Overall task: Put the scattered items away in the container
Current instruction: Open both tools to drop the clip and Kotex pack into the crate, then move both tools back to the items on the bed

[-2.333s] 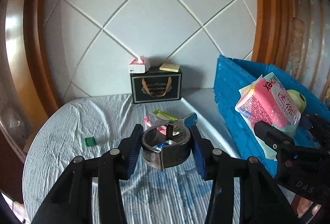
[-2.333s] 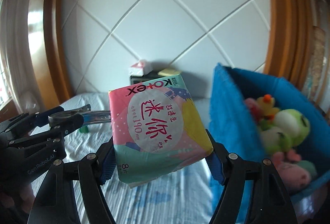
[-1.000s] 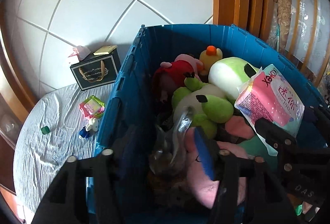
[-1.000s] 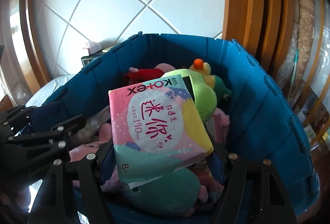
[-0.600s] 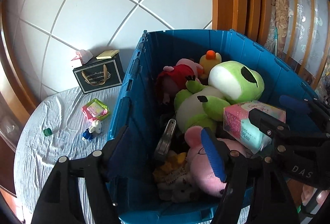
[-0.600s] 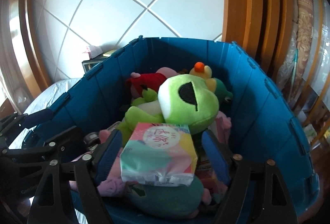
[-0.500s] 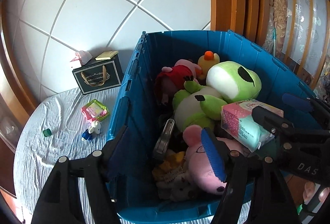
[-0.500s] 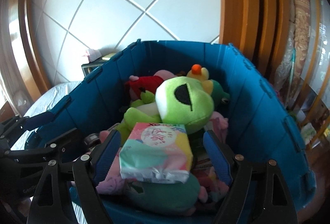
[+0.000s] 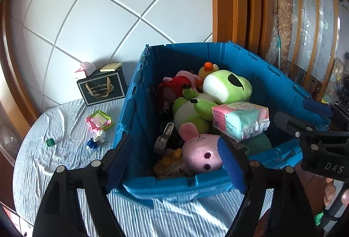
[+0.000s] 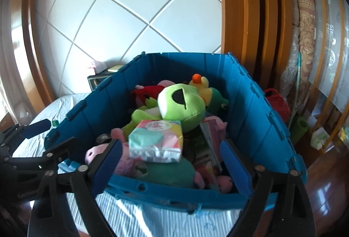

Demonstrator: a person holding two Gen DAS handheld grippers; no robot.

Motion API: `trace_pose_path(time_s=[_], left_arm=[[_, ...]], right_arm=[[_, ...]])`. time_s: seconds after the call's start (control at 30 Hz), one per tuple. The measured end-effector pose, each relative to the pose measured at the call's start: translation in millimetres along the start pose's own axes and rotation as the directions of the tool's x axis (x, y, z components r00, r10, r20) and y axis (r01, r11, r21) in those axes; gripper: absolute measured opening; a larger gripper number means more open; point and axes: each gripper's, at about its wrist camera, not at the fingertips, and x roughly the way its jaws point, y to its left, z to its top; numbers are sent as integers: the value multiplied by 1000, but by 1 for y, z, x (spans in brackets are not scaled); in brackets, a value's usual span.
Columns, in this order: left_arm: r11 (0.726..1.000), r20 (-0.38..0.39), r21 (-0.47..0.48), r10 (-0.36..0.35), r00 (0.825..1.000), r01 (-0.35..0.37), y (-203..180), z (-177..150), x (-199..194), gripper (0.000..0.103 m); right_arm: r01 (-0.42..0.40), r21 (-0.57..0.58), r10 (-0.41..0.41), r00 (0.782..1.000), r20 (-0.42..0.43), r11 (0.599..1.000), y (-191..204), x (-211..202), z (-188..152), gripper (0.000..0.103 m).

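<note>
Holding both claws spread and empty, I am hovering the left claw [image 9: 174,162] and right claw [image 10: 172,169] at the blue crate [image 10: 257,115], where the Kotex pack [image 10: 156,141] is lying on the plush toys.

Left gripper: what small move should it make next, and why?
Probably swing the left gripper left, toward the small pink and green packet on the striped cloth. Both grippers are open and empty, the pastel pad pack already lies in the blue crate, and the packet is outside it.
</note>
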Motion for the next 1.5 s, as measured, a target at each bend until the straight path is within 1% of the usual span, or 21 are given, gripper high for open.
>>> trace_pose_path(time_s=[0.03,0.23,0.43,0.53,0.67,0.8,0.93,1.07,1.2,1.37,1.43,1.5], left_arm=[[1000,5,-2,4,1000,-4,1,-2,-4,79],[999,23,-25,20,1000,-19,22,-12,-25,79],[998,44,-59,22,999,-19,71,-26,-43,80],[998,53,-59,20,998,-17,104,-32,-50,80],[998,50,-58,24,998,-21,158,-44,-58,80],[997,27,-64,37,999,-35,216,-58,-59,80],[991,-15,-116,69,998,-70,278,-72,-49,80],[975,-50,-174,134,990,-140,334,-82,-34,80],[944,-106,-248,199,974,-220,389,-89,-6,80],[907,-187,-267,282,941,-325,446,-94,39,80],[888,-225,-285,304,926,-361,469,-101,59,80],[875,-263,-297,309,914,-382,490,-108,77,80]], right_arm=[[-4,-3,4,1000,7,1000,2,-3,-1,103],[-25,-20,26,999,39,999,27,-19,-1,103],[-22,-42,24,998,50,999,70,-24,3,103],[-19,-46,22,998,65,999,102,-27,2,103],[-14,-29,16,997,78,999,154,-27,-1,103],[-11,-22,13,997,77,1000,207,-20,-4,103],[-44,-45,47,997,61,998,255,-5,-3,103],[-78,-77,82,996,47,994,293,24,10,103],[-136,-121,139,990,13,983,328,70,23,103],[-218,-119,214,976,-44,969,352,143,35,103],[-224,-116,215,973,-80,968,358,176,35,103],[-209,-83,197,971,-136,974,360,213,31,103]])
